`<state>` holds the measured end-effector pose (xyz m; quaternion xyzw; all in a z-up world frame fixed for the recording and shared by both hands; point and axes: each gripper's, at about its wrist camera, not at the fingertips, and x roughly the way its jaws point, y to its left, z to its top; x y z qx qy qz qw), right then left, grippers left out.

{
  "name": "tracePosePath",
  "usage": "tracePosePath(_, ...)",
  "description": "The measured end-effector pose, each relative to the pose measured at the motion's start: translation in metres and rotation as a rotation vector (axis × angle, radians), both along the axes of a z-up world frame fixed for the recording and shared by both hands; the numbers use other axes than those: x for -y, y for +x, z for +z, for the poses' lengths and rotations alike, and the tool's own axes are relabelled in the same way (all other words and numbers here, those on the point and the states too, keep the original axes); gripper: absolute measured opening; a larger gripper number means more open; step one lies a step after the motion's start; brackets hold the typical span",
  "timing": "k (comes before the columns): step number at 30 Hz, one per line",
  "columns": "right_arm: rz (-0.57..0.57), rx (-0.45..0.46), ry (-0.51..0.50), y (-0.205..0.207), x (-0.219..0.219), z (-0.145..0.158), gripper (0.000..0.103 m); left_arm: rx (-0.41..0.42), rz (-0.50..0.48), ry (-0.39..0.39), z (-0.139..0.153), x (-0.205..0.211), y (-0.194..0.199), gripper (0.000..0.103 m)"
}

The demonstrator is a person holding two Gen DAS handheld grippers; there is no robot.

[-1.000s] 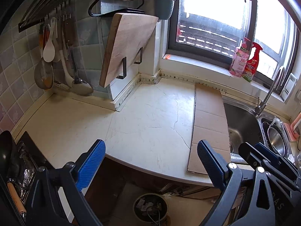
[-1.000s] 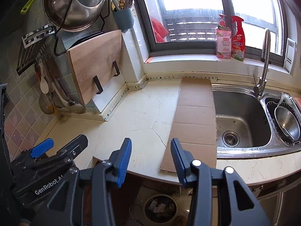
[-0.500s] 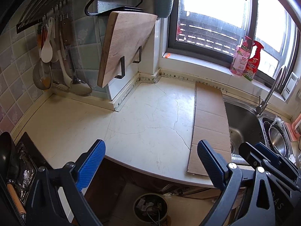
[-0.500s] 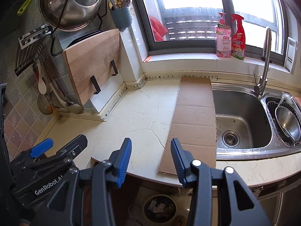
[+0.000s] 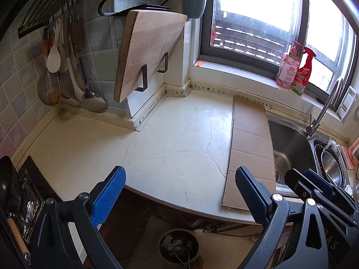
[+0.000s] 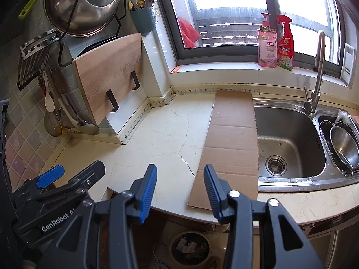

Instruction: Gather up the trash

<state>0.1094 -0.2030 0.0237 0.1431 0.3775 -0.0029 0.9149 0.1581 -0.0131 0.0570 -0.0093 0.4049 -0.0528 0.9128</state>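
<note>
A long flat strip of brown cardboard (image 5: 249, 148) (image 6: 231, 143) lies on the pale counter, along the left rim of the sink, its near end over the counter edge. My left gripper (image 5: 179, 192) hovers open before the counter edge, nothing between its blue pads. My right gripper (image 6: 179, 186) is held open too, jaws narrower and empty, its right finger just in front of the cardboard's near end. On the floor below stands a round bin (image 5: 179, 248) (image 6: 190, 248) with scraps inside. Each gripper shows at the edge of the other's view.
A steel sink (image 6: 289, 143) with a tap (image 6: 316, 74) and a strainer bowl sits right. A wooden cutting board (image 5: 145, 53) leans on the back wall, utensils (image 5: 60, 71) hang left, bottles (image 6: 276, 42) stand on the sill. A stove corner (image 5: 24, 192) is at far left.
Both views have shifted slightly, so the counter and cardboard sit a little further from me. Neither gripper's jaws have changed.
</note>
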Motion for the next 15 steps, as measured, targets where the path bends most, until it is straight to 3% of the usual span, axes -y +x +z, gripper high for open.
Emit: tracePosePath(15, 0.027, 0.004, 0.023, 0.015, 0.009, -0.005, 0.044, 0.008, 0.028, 0.023, -0.001, 0.01, 0.008, 0.097)
